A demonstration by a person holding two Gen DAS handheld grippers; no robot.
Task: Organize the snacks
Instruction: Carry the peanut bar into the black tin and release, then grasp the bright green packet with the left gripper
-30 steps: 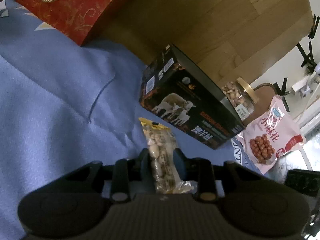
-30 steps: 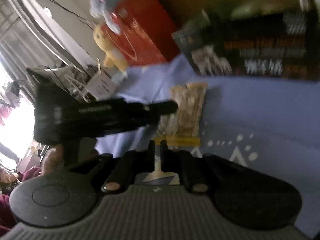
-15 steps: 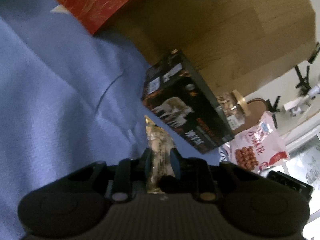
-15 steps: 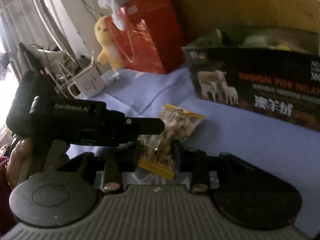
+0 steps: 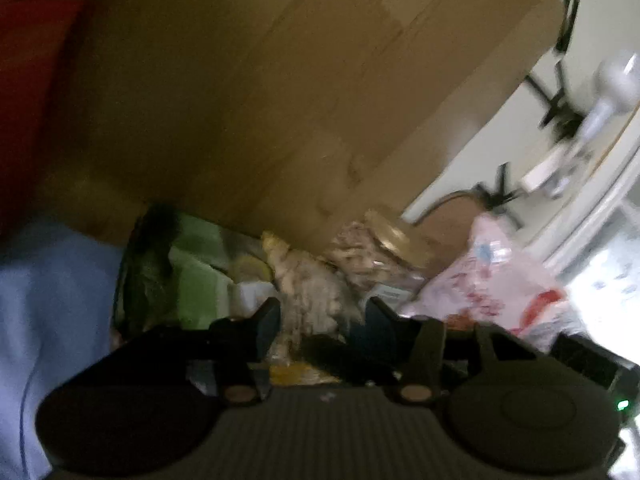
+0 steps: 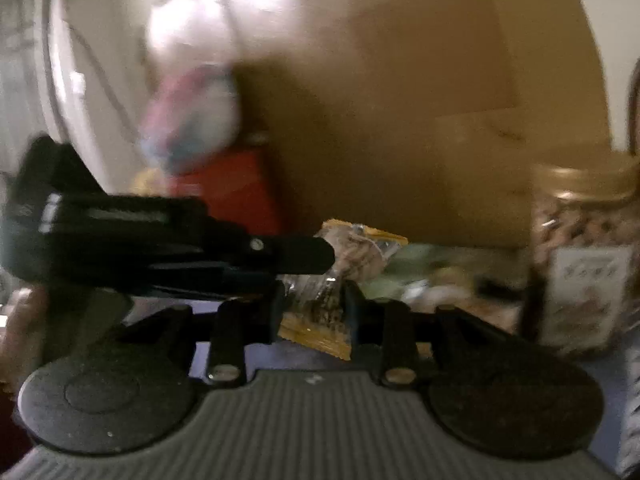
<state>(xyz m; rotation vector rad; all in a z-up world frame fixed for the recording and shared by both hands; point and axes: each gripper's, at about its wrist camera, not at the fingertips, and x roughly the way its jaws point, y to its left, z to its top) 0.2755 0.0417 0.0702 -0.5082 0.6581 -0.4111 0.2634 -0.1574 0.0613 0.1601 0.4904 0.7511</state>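
A clear snack packet [image 5: 312, 292] with yellow ends sits between the jaws of my left gripper [image 5: 320, 320], raised over the open top of the dark box [image 5: 160, 272], which holds green packets. In the right wrist view the same packet [image 6: 320, 304] lies between the fingers of my right gripper [image 6: 314, 308], with the left gripper's black body [image 6: 180, 240] reaching in from the left. Both views are blurred. Both grippers look closed on the packet.
A glass jar of nuts [image 5: 380, 256] with a gold lid stands right of the box; it also shows in the right wrist view [image 6: 584, 264]. A pink snack bag [image 5: 500, 280] lies further right. A wooden panel [image 5: 280, 100], red gift bag [image 6: 228, 188] and blue cloth [image 5: 48, 320] surround them.
Both grippers have lifted the packet off the blue cloth and carried it up over the box's open top. The view now looks into the box rather than at its side.
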